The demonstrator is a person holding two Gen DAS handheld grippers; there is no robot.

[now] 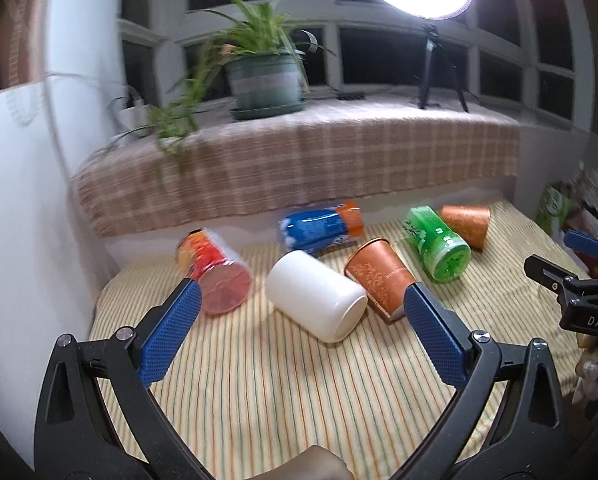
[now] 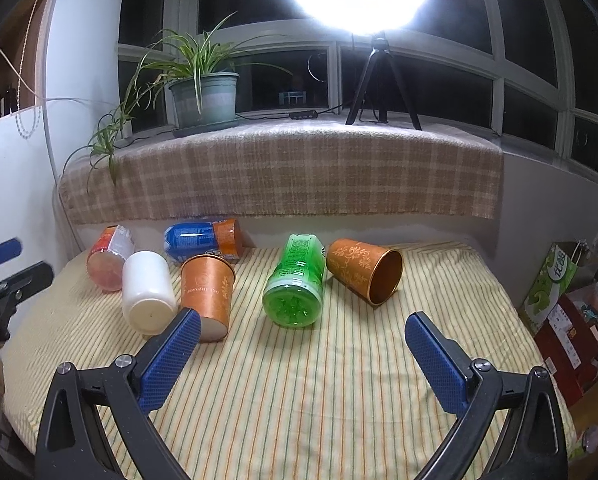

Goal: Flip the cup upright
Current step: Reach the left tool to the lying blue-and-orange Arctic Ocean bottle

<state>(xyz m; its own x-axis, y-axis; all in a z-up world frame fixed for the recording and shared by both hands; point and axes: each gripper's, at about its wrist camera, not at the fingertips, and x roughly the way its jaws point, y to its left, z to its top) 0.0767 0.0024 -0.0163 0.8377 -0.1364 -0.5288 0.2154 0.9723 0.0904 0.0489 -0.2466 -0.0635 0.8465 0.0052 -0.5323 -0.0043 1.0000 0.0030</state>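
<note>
Two orange cups lie toppled on the striped cloth (image 2: 299, 380), with three drink bottles and one white jar around them. The nearer orange cup (image 2: 207, 294) rests ahead of my right gripper's (image 2: 303, 330) left fingertip, its long axis running toward me, base nearest, mouth pointing away. The farther orange cup (image 2: 361, 274) lies ahead between those jaws, toward the right finger, mouth turned to the right and toward me. Only my right view shows into that dark mouth; my left view shows just its tapered side (image 1: 467, 224). My left gripper (image 1: 301, 300) hangs spread wide, holding nothing, the white jar (image 1: 315, 300) lying between its jaws and the nearer cup (image 1: 379, 276) by its right fingertip. My right jaws are spread wide too, empty. Green bottle (image 2: 297, 280), blue bottle (image 2: 203, 238) and red bottle (image 2: 109, 258) all lie flat.
</note>
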